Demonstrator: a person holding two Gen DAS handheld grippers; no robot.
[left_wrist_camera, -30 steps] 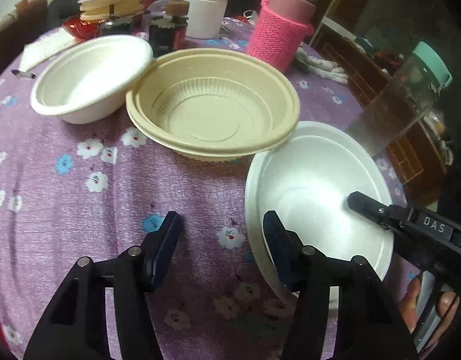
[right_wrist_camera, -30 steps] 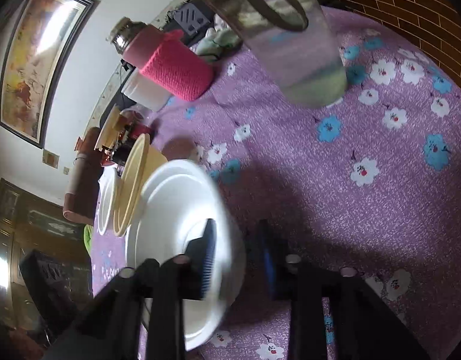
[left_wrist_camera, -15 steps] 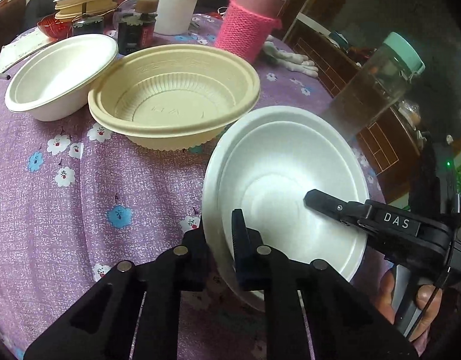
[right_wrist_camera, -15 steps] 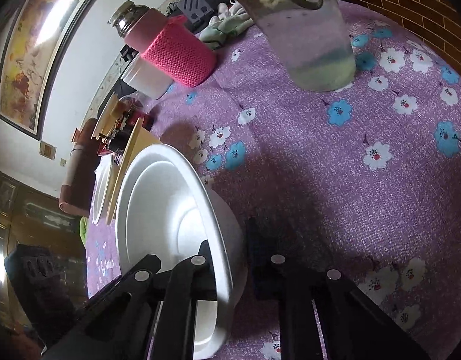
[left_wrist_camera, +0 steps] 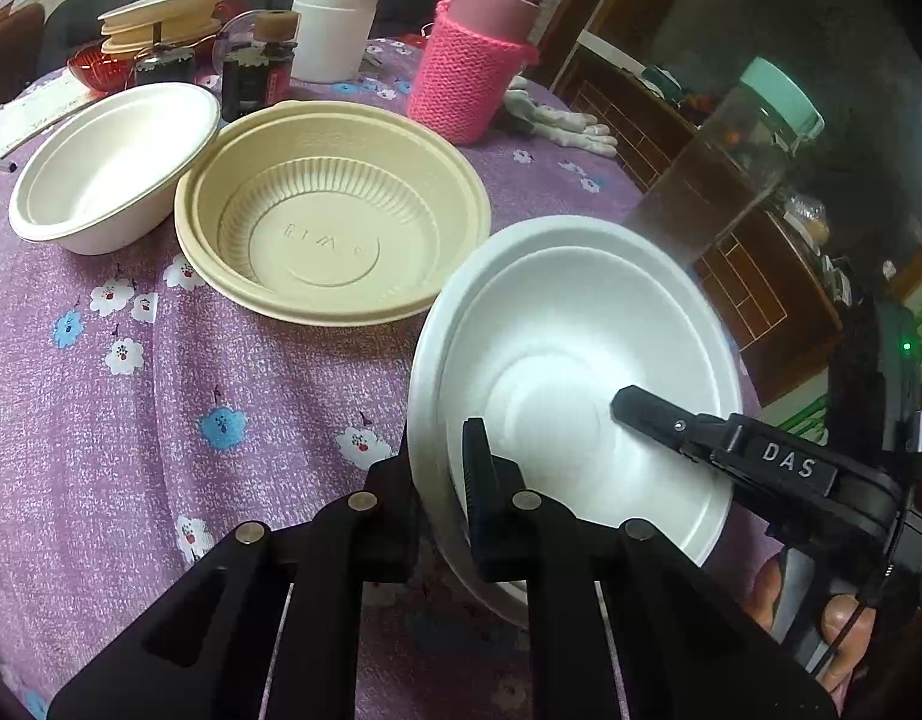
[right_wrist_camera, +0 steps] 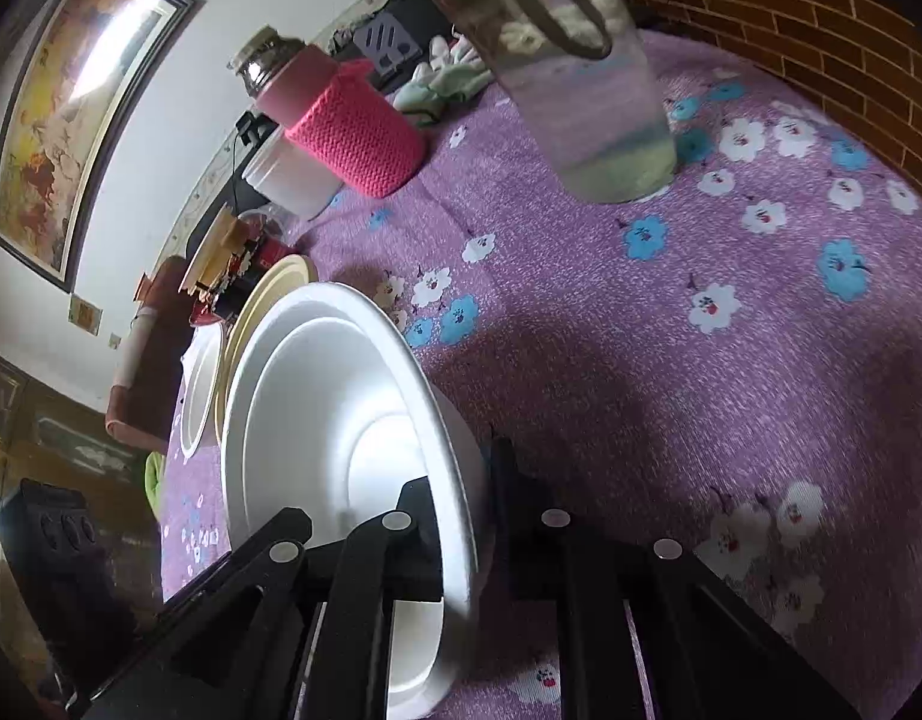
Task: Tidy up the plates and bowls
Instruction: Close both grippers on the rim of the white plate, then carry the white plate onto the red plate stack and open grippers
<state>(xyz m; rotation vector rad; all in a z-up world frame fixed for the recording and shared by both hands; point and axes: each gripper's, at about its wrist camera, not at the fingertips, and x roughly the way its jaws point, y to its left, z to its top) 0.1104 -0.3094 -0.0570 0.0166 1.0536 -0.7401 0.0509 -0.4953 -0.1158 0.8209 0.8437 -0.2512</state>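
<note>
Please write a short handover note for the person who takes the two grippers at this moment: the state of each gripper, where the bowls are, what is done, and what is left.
Left gripper: shut on the near rim of the white foam bowl.
Right gripper: shut on the same bowl's opposite rim; the bowl is tilted, partly off the purple tablecloth.
Beige ribbed bowl: on the cloth just behind the foam bowl, empty.
Off-white bowl: beside the beige one on its left, rims touching.
Done: foam bowl gripped by both grippers.
Left: nothing is nested yet. Probably set the foam bowl into the beige bowl, then deal with the off-white one.
</note>
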